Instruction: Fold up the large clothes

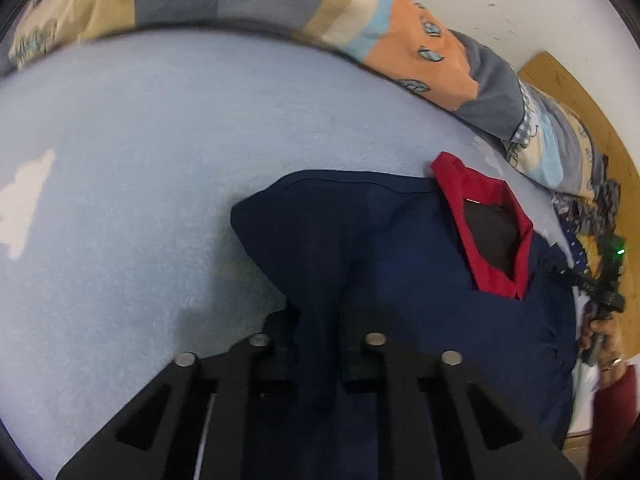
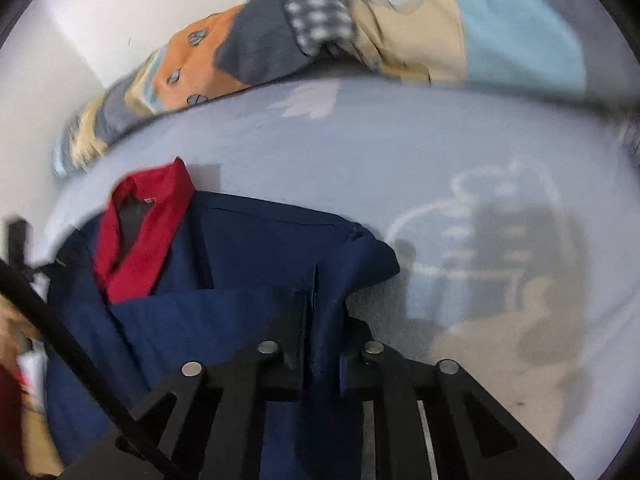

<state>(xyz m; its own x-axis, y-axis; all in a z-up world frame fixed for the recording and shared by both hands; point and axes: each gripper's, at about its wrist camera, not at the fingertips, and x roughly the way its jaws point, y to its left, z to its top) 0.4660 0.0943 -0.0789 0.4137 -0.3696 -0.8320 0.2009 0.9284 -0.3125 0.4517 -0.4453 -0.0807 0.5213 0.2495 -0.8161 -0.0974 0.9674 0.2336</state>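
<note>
My left tongs (image 1: 320, 356) are pinching a fold of the navy shirt (image 1: 400, 248) at the lower centre of the left wrist view, the matte black fingers (image 1: 280, 344) pressing the cloth from both sides. My right tongs (image 2: 320, 356) are doing the same at the lower centre of the right wrist view, clamped on a ribbed, faintly shiny sleeve edge of the same shirt (image 2: 248, 248). Each pair of jaws is standing nearly together, with only fabric between them.

The shirt is lying on the bed (image 1: 140, 140), filling the lower middle of both frames. Its weave is looking smooth and dark, bunching into soft ridges where I am holding it. The red collar (image 1: 480, 200) is forming a stiff, open V in the right-centre of the left view, and it is sitting at the left-centre of the right view (image 2: 160, 216).

Under it, the pale blue sheet (image 2: 400, 160) is looking fuzzy and flat, with a faint white printed outline at the right. A plump patchwork duvet (image 1: 420, 52) in orange, grey, beige and light blue is curving along the top of both frames, against a white wall (image 1: 520, 0).

At the far right edge of the left view, a person's hand (image 1: 600, 344) is gripping the other device.
</note>
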